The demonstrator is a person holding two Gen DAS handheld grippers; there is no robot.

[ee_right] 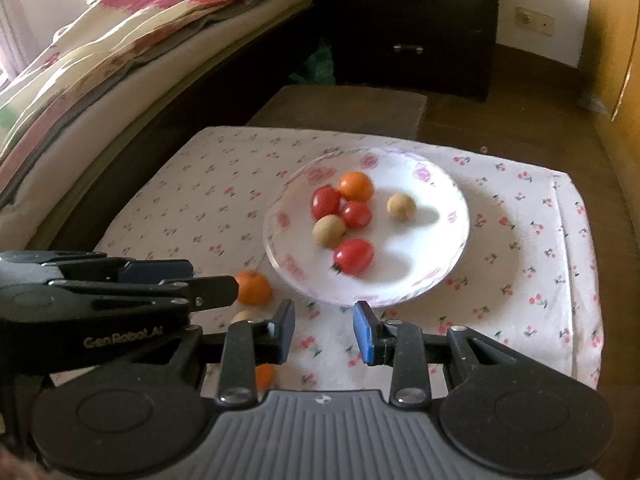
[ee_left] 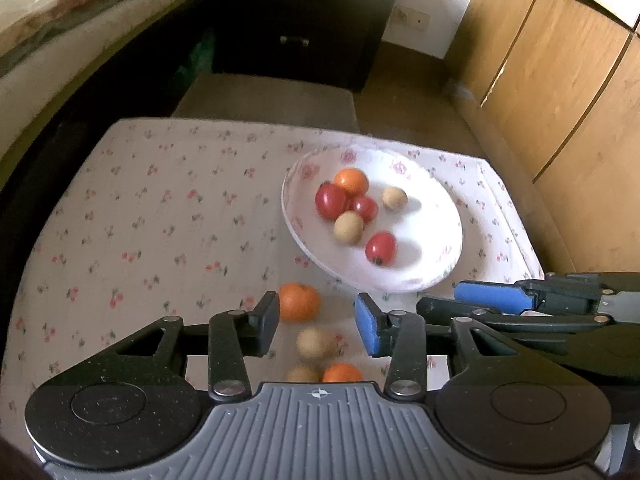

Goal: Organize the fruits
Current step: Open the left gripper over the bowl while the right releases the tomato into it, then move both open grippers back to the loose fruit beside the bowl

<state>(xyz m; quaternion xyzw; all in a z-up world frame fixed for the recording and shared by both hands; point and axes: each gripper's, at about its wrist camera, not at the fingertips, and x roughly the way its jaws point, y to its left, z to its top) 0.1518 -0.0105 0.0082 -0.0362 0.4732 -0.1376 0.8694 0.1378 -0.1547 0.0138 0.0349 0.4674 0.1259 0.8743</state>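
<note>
So the fruit's split up: left of center in the right wrist view, an orange (ee_right: 253, 288) and a tan fruit (ee_right: 243, 316) sit loose on the cherry-print cloth (ee_right: 192, 208) covering the bench. Center frame, the white plate (ee_right: 440, 216) holds three red tomatoes (ee_right: 353, 256), one orange and two tan ones. Left gripper (ee_left: 317, 326) has its fingers spread with nothing pinched, loose fruit lying below the gap. Right gripper (ee_right: 324, 330) fingers are apart too, empty, just short of the plate's near rim. Bed (ee_right: 120, 48) upper left, dark drawers (ee_right: 404, 28) behind.
</note>
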